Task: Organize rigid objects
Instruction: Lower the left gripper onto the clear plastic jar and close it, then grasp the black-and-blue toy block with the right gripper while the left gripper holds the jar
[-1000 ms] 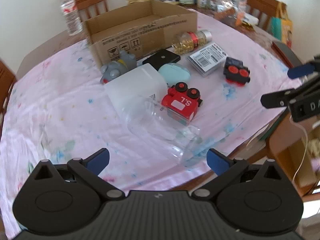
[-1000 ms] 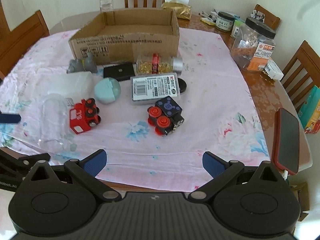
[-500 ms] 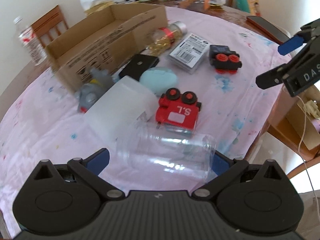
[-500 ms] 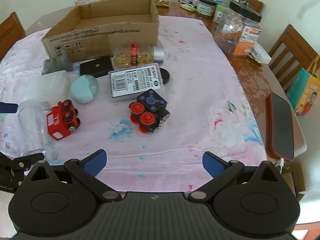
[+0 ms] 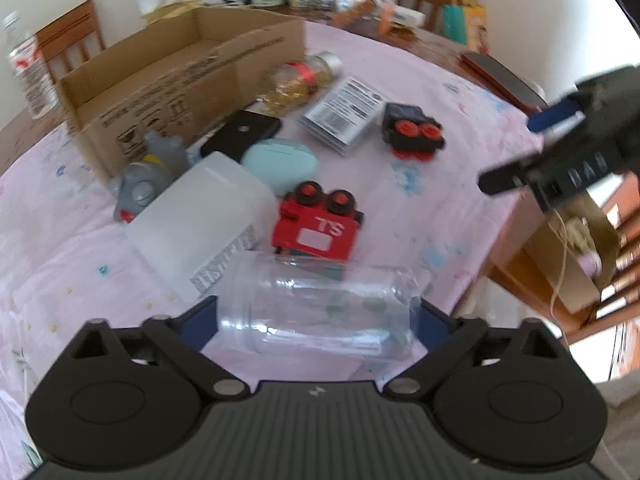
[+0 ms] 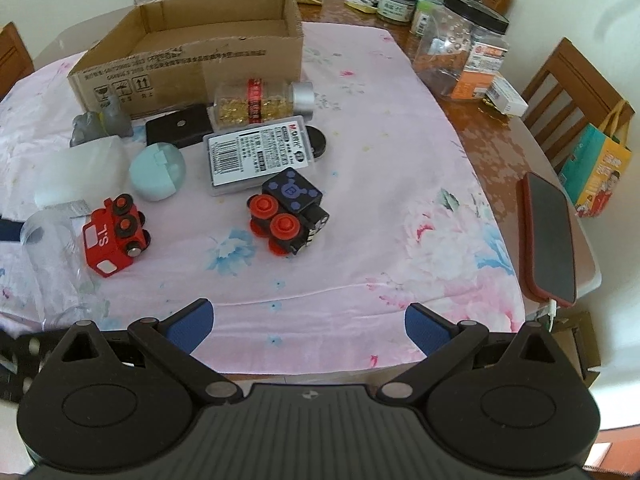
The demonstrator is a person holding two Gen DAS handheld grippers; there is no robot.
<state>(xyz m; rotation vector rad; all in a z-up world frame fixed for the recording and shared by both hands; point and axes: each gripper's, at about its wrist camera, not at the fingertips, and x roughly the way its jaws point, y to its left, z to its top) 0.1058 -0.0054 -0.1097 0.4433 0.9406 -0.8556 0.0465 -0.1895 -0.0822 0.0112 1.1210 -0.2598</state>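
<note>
Two grippers are in my views, and my left gripper (image 5: 316, 316) has the clear jar (image 5: 320, 308) lying on its side between its blue pads. Its jaws have just been closing, and the pads now sit against the jar's two ends, the mouth on the left and the base on the right; I read that as clamped, though the blur keeps me from being sure how hard they press. The jar lies at the near edge of the pink flowered cloth (image 5: 440, 184), just in front of the red toy train (image 5: 318, 224) and beside the white plastic container (image 5: 200, 220).

My right gripper (image 6: 308, 320) hangs over the near edge of the cloth with its jaws wide apart and nothing between them. Ahead of it the black toy train (image 6: 288, 212) lies on its side, red wheels facing me. Behind that sits the flat labelled case (image 6: 258, 156), partly over a black disc (image 6: 320, 140). The pale blue round case (image 6: 158, 170) is to the left, with a black flat box (image 6: 180, 130) and a bottle of yellow capsules (image 6: 260, 100) behind it, lying right against the open cardboard box (image 6: 192, 48). A grey toy figure (image 6: 98, 124) leans by the box's left corner. A phone in a red case (image 6: 550, 236) rests on bare table (image 6: 496, 148) at the right.
</note>
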